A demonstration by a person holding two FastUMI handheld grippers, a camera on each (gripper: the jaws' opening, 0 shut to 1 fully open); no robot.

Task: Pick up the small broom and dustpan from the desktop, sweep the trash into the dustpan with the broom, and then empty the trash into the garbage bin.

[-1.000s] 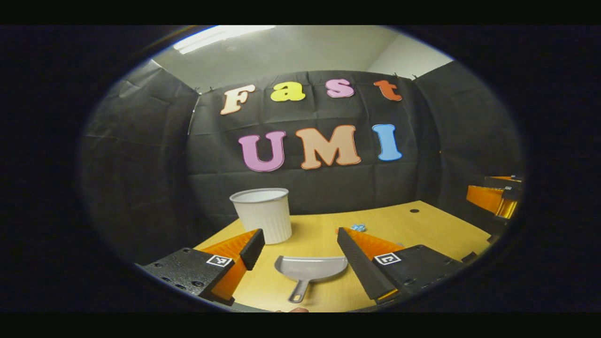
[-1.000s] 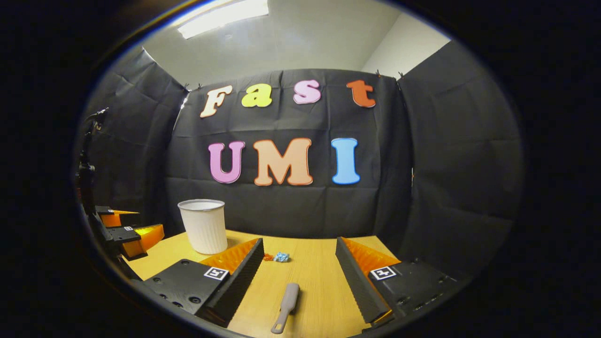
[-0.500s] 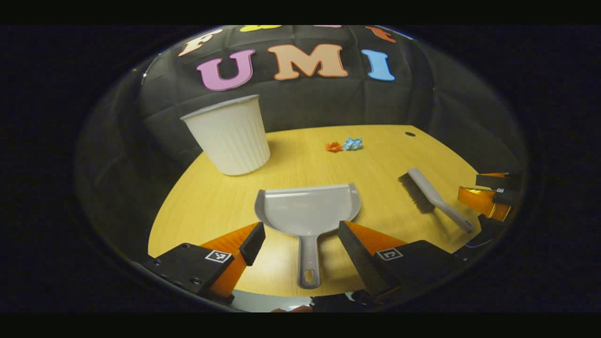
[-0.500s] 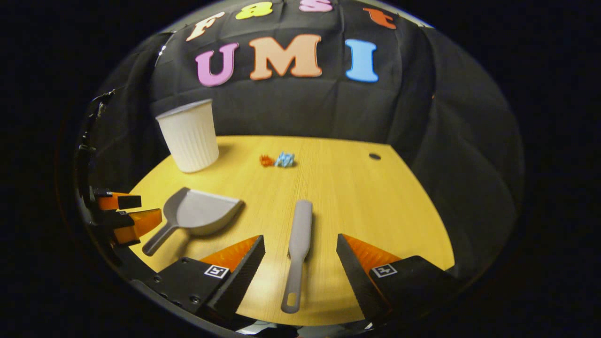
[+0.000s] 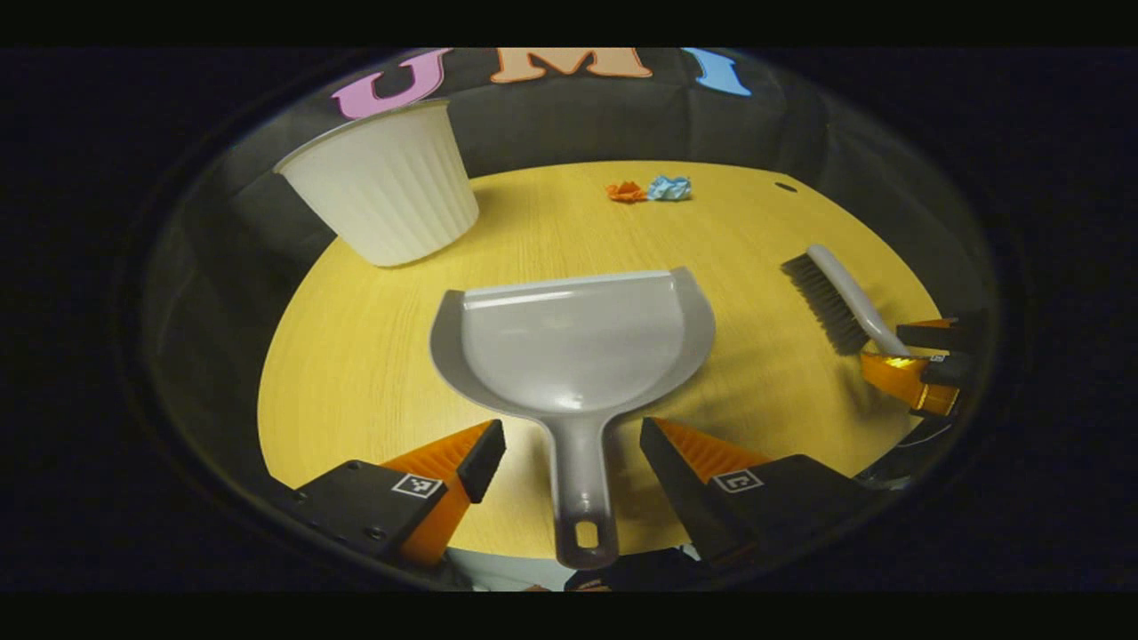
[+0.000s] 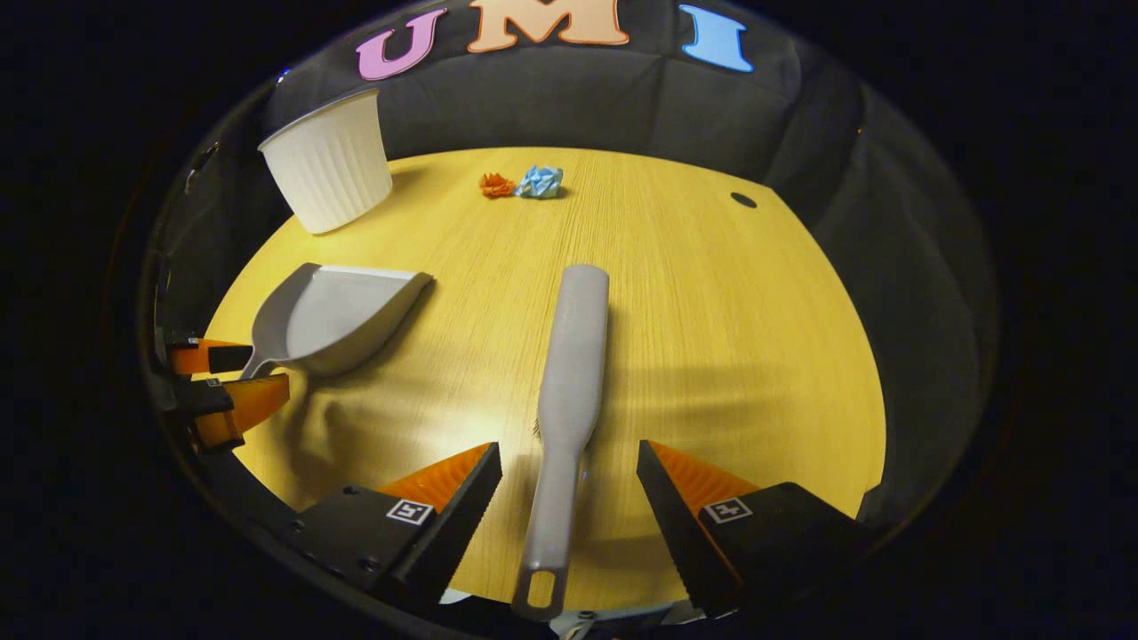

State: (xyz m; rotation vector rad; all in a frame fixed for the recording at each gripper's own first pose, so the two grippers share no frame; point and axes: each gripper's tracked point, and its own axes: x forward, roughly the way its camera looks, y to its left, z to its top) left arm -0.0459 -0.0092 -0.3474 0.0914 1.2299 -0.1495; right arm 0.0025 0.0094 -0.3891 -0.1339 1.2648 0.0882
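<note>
While each hand-held gripper, left (image 5: pixel 573 444) and right (image 6: pixel 569 467), gapes wide around a handle without touching, one grey dustpan (image 5: pixel 578 342) and one grey broom (image 6: pixel 569 373) lie on the worktop (image 6: pixel 711 311) near two paper scraps (image 6: pixel 520 183) and one white bin (image 6: pixel 327 162).

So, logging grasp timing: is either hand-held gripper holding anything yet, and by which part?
Nothing yet. The left hand-held gripper straddles the dustpan handle, the right hand-held gripper the broom handle, both open.

The wooden counter (image 6: pixel 711 311) carries a bin (image 6: pixel 327 160) at 11 o'clock, two paper scraps (image 6: pixel 523 183) at 12, dustpan (image 6: pixel 338 316) at 9, and broom (image 6: pixel 564 418) centred.
</note>
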